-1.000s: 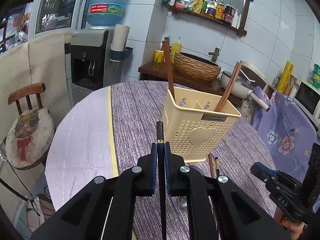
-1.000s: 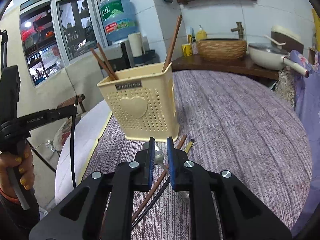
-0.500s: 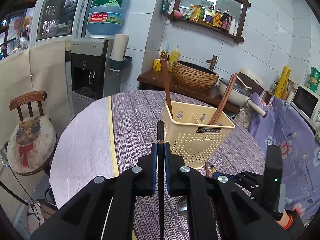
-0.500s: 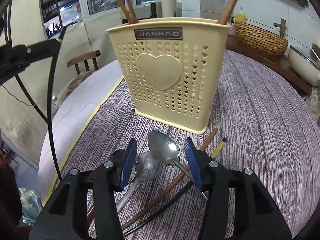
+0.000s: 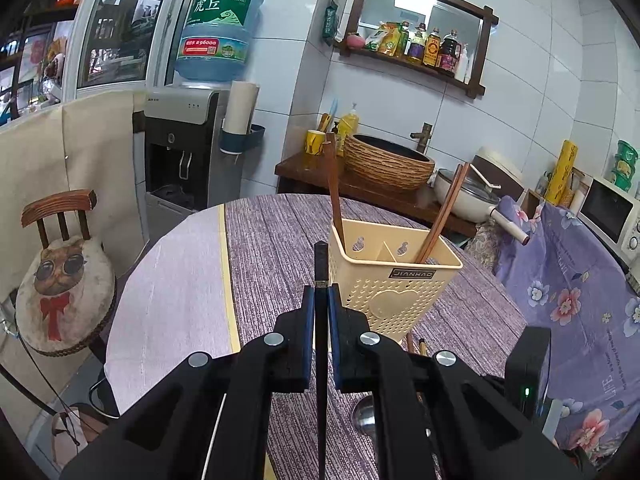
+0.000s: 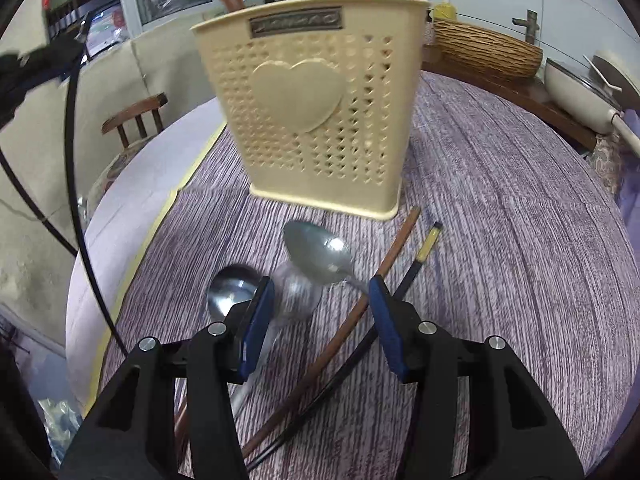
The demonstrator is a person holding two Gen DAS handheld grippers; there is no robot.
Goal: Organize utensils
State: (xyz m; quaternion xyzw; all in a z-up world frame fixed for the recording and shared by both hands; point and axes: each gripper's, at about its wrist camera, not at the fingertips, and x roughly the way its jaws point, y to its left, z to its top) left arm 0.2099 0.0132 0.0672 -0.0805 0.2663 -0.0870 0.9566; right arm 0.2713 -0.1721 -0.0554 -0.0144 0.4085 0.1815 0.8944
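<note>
Holding slim black chopstick [image 5: 321, 264], perforated caddy [image 5: 394, 292] beside.

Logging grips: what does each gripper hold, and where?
Left gripper clamps a black chopstick just below its end. Right gripper holds nothing, open over the spoons.

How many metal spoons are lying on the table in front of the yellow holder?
3. One shiny spoon lies nearest the cream perforated holder, one round-bowled spoon sits left, and a blurred one between them. More may be hidden behind the gripper.
</note>
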